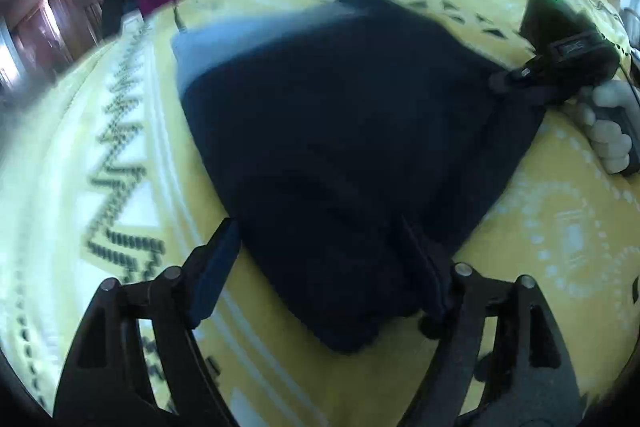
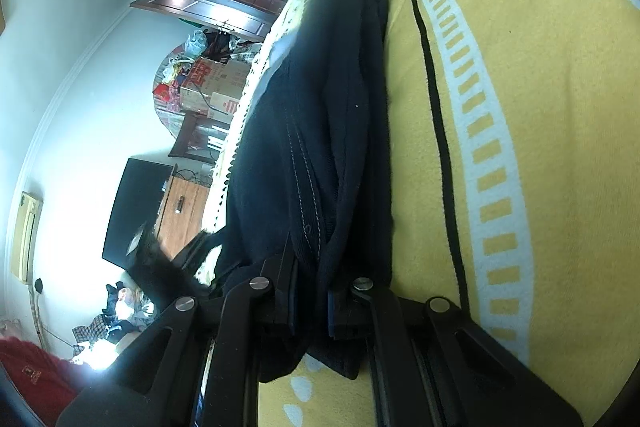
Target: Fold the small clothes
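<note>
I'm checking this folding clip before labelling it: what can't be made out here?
- Dark garment, left wrist view: motion blur hides its type and folds.
- Left tongs: whether the right finger touches cloth, blurred.
- Right tongs, right wrist view: pads buried in bunched cloth.
- Hand: cut off by the frame's edge.

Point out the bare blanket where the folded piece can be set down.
Bare yellow blanket lies left of the dark garment, beyond the open left gripper. Crowded at the garment's right edge, where the right gripper clamps it.
</note>
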A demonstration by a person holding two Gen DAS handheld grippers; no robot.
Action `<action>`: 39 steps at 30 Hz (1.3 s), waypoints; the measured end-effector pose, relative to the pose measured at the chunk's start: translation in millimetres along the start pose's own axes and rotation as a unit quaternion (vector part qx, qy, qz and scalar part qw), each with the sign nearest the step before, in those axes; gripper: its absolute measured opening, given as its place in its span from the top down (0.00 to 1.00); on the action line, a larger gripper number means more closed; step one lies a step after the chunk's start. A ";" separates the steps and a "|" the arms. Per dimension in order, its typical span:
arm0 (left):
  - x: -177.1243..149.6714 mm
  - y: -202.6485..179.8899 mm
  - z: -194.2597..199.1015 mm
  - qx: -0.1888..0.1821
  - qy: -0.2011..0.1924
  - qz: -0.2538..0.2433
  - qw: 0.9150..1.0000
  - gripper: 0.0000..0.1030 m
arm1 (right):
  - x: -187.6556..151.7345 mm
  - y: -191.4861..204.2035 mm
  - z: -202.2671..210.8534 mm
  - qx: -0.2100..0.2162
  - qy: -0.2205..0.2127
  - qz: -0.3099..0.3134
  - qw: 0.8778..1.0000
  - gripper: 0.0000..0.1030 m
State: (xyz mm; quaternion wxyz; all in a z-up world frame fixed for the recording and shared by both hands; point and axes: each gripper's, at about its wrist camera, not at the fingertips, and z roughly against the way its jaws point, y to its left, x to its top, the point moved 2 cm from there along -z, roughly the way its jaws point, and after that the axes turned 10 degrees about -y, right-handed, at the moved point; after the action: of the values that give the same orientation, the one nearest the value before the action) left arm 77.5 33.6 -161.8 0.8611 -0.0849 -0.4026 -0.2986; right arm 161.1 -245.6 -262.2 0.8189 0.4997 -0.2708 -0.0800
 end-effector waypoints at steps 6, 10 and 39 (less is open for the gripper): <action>11.5 9.5 39.4 0.049 -0.007 0.067 0.997 0.19 | -0.5 35.9 8.2 -0.067 0.002 0.054 0.996 0.54; -15.7 11.1 66.7 0.087 0.011 0.109 0.990 0.09 | -20.9 100.5 39.9 -0.159 -0.028 0.164 0.973 0.38; -73.9 13.2 27.9 0.192 0.118 0.226 0.948 0.00 | -131.1 81.6 51.6 -0.400 0.018 0.263 0.878 0.00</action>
State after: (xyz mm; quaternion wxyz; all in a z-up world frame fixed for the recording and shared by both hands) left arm 30.5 88.1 -197.1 0.9473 0.0288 -0.3183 -0.0214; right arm 12.5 -193.1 -221.2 0.9446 0.0411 -0.3223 0.0463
